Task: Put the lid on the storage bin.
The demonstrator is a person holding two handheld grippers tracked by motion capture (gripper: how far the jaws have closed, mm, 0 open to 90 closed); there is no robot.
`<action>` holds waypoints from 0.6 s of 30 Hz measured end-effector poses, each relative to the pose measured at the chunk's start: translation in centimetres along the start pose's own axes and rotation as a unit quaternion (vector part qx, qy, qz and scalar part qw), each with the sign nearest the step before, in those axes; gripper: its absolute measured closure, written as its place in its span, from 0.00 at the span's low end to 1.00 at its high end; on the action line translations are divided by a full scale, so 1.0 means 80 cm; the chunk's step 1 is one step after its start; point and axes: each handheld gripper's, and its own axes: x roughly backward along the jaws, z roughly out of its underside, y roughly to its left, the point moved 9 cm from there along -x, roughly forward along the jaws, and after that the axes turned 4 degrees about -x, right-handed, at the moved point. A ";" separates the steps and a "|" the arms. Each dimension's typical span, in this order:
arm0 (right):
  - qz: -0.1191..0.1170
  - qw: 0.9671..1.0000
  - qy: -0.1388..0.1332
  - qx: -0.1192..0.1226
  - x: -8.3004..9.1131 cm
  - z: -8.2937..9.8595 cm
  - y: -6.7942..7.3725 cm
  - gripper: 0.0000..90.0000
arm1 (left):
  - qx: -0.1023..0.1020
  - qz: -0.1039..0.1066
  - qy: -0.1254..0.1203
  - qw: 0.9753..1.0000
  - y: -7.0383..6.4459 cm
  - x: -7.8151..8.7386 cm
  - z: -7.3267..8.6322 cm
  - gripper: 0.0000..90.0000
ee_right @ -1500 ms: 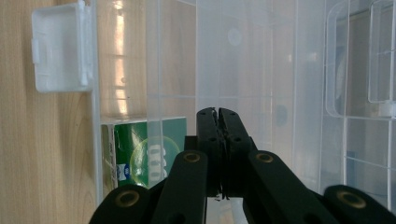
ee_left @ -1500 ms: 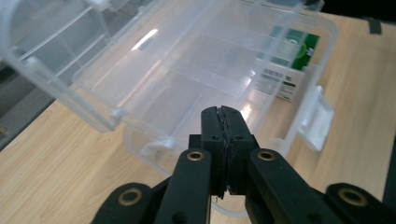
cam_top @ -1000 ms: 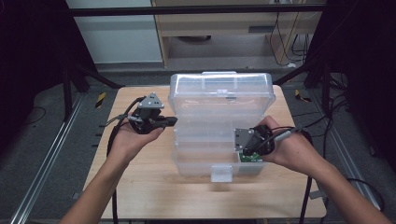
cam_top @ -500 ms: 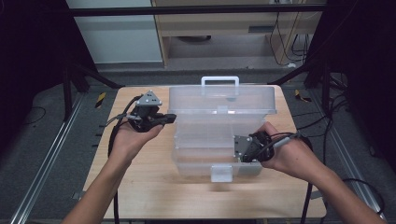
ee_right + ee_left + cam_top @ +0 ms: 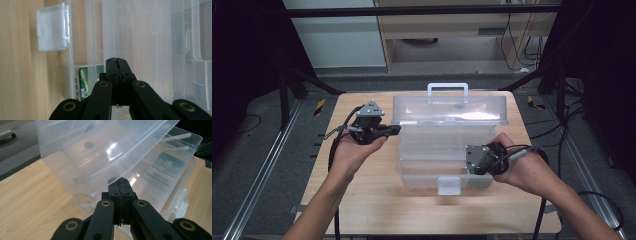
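Clear plastic storage box (image 5: 442,155) with hinged lid, standing at centre of light wooden table (image 5: 362,210), long side across the table. Lid (image 5: 449,107) of the same clear plastic raised part way, tilted back from the box body; white carry handle (image 5: 447,88) on its far edge. In left gripper view, lid (image 5: 100,152) seen slanting above the open box body (image 5: 160,177), gap between the two widening toward the near side. White plastic latch tab (image 5: 448,185) hanging at the front wall of the box, nearest the person; same tab (image 5: 51,30) seen in right gripper view, folded outward against the table.

Left gripper (image 5: 396,129) held in left hand (image 5: 354,150), level, just beside the left end of the box. Jaws pressed together, nothing between them; in left gripper view, tips (image 5: 121,185) right at the lower edge of the raised lid, contact not certain. Grey three-cornered plate on top, black cable trailing back over the wrist.

Right gripper (image 5: 468,159) held in right hand (image 5: 522,167), at the right front part of the box, pointing inward over the open body. Jaws pressed together, empty; in right gripper view, tips (image 5: 116,60) against or just off a clear inner wall, cannot tell which.

Green and white printed card (image 5: 82,82) lying inside the box near the front wall; printed teal label (image 5: 167,163) visible through the clear plastic in left gripper view.
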 end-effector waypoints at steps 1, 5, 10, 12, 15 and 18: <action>-0.002 1.000 -0.007 -0.005 0.002 0.001 0.003 0.96 | 0.000 0.001 -0.002 1.000 -0.002 0.000 0.002 1.00; 0.004 1.000 -0.015 -0.018 0.008 0.006 0.008 0.93 | 0.001 0.003 -0.008 1.000 -0.004 0.001 0.004 1.00; 0.006 0.999 -0.020 -0.037 0.015 0.019 0.017 0.87 | 0.004 0.002 -0.009 1.000 -0.009 0.002 0.011 1.00; 0.010 0.999 -0.023 -0.047 0.019 0.025 0.019 0.84 | 0.006 0.004 -0.009 1.000 -0.012 0.001 0.014 1.00; 0.017 0.997 -0.025 -0.065 0.023 0.034 0.021 0.81 | 0.008 0.005 -0.007 1.000 -0.016 0.001 0.021 1.00; 0.025 0.996 -0.025 -0.084 0.028 0.045 0.023 0.76 | 0.009 0.005 -0.005 1.000 -0.019 0.001 0.027 1.00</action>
